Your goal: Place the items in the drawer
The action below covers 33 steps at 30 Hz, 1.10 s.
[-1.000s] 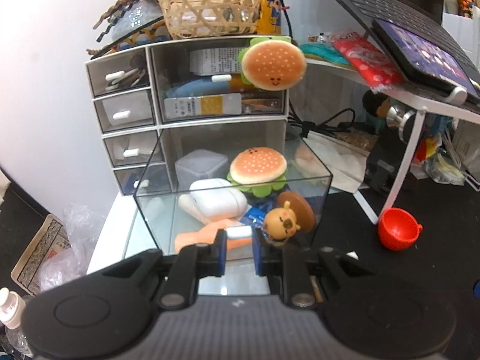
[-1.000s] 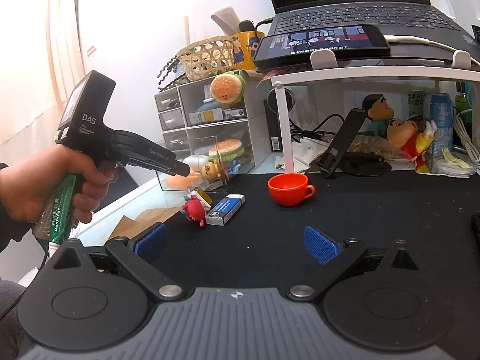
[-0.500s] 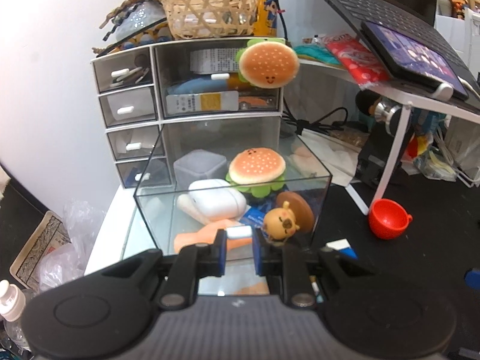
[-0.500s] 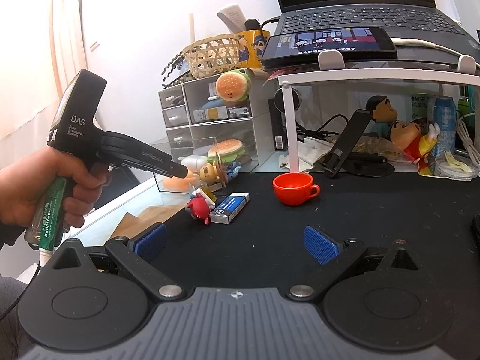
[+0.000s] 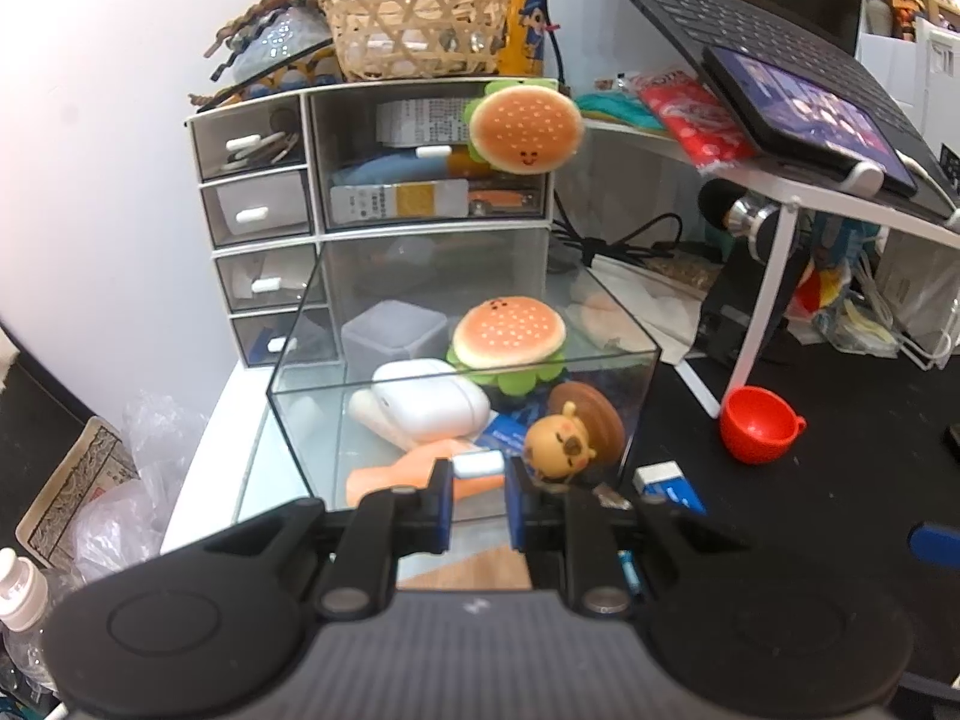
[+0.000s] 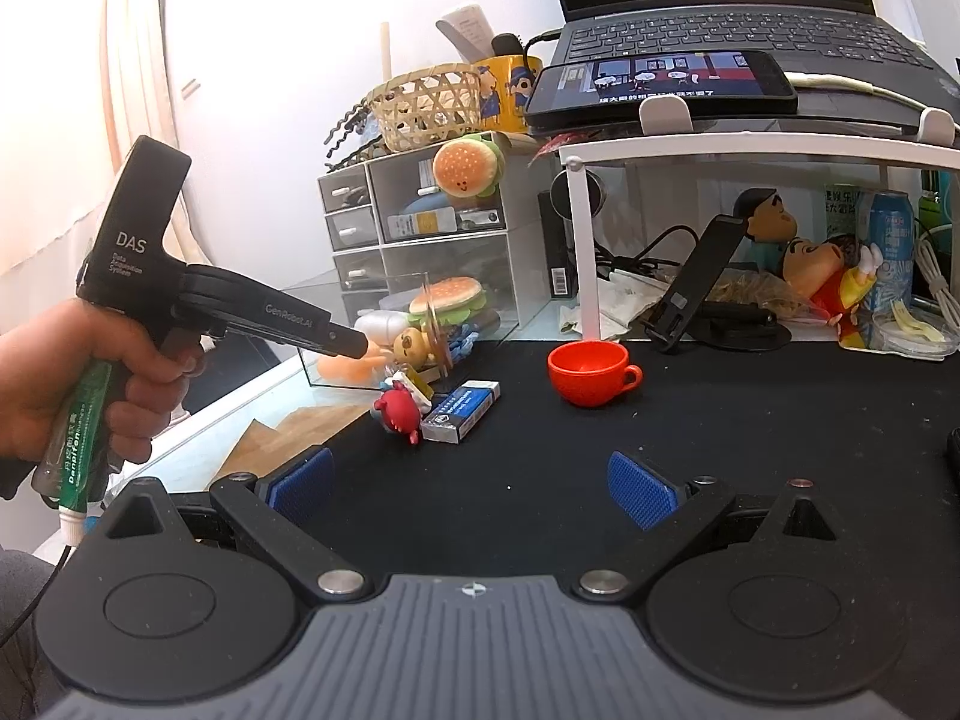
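At the clear drawer (image 5: 462,372) front, the left hand-held gripper (image 5: 478,501) is pinching its white handle (image 5: 478,464), risking slipping off the small tab, while the right hand-held gripper (image 6: 474,483) is hanging wide open, empty, above the counter (image 6: 750,432).

Top of the pulled-out clear drawer (image 5: 645,354) is wide open for dropping in, though its floor's packed with burger plush (image 5: 509,333) and white case (image 5: 429,399), while black bench (image 6: 750,450) ahead of the right gripper (image 6: 474,483) is bare.
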Tool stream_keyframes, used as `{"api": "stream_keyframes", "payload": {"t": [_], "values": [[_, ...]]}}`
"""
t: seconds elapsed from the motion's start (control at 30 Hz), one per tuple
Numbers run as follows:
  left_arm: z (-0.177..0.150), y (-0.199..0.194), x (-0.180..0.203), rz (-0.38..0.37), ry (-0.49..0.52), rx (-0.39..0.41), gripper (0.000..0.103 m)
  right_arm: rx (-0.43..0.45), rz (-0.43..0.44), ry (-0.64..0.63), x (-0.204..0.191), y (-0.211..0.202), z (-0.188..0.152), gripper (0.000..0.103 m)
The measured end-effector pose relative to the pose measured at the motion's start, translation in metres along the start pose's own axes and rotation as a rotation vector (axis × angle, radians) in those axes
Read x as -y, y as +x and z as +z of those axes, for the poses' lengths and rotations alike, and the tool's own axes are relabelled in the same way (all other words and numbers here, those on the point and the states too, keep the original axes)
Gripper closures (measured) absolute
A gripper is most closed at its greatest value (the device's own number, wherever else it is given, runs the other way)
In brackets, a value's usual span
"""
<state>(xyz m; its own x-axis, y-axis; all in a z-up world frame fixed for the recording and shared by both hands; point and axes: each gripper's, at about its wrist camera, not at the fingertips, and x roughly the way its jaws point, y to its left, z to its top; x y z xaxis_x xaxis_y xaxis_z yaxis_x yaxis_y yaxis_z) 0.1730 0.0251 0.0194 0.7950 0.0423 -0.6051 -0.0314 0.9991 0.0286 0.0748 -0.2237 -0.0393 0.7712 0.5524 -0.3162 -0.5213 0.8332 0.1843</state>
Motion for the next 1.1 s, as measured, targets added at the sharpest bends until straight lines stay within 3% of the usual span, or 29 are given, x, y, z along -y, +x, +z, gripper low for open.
{"api": "stream_keyframes", "payload": {"t": [0.27, 0.57, 0.77, 0.9, 1.0, 1.1], "values": [[-0.005, -0.005, 0.019, 0.047, -0.035, 0.002, 0.084, -0.001, 0.0, -0.002, -0.001, 0.0, -0.001, 0.003], [-0.005, -0.004, 0.013, 0.032, -0.056, 0.007, 0.084, -0.017, -0.005, -0.019, -0.003, 0.0, -0.003, 0.003], [-0.012, -0.012, 0.003, -0.028, -0.097, 0.018, 0.083, -0.033, -0.017, -0.033, -0.007, 0.0, -0.004, 0.003], [-0.02, -0.018, -0.006, -0.069, -0.126, 0.027, 0.073, -0.047, -0.027, -0.029, -0.007, -0.001, -0.005, 0.003], [-0.026, -0.023, -0.009, -0.105, -0.127, 0.032, 0.058, -0.048, -0.027, -0.009, -0.006, -0.001, -0.003, 0.003], [-0.031, -0.029, -0.011, -0.182, -0.13, 0.038, 0.051, -0.05, -0.023, -0.002, -0.008, -0.002, -0.001, 0.003]]}}
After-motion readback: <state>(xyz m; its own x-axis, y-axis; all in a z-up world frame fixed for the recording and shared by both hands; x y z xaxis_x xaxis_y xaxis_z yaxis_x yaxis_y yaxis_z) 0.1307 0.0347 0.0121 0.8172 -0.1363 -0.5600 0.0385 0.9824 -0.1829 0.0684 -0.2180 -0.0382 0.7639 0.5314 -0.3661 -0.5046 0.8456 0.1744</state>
